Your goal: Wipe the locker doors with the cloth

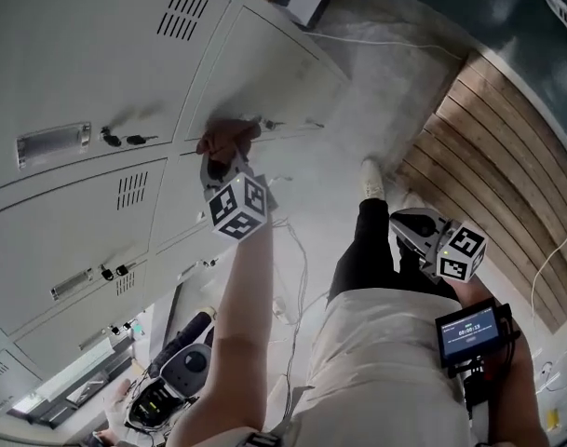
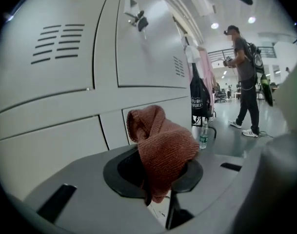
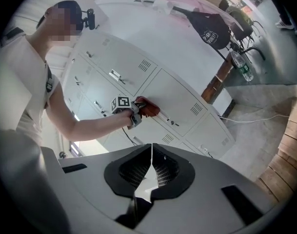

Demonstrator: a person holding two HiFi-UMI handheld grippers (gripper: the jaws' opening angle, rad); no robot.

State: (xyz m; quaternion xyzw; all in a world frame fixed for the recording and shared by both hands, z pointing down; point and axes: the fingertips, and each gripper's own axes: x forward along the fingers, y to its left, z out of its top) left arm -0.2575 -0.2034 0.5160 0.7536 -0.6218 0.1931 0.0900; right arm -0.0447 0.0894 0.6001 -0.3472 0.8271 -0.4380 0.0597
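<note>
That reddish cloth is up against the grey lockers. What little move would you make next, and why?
Probably slide the left hand-held gripper sideways along the locker door. Its jaws are shut on the reddish cloth, which looks pressed to the door near its lower edge, so a short stroke would wipe the panel beside it.

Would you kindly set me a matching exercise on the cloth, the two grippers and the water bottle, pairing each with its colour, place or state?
Column one:
1. cloth
2. left gripper
3. right gripper
4. water bottle

Column two:
A. standing on the floor
B. reddish-brown
C. jaws together, nothing between them
D. clamped on the cloth

Pairs: 1-B, 2-D, 3-C, 4-A.
</note>
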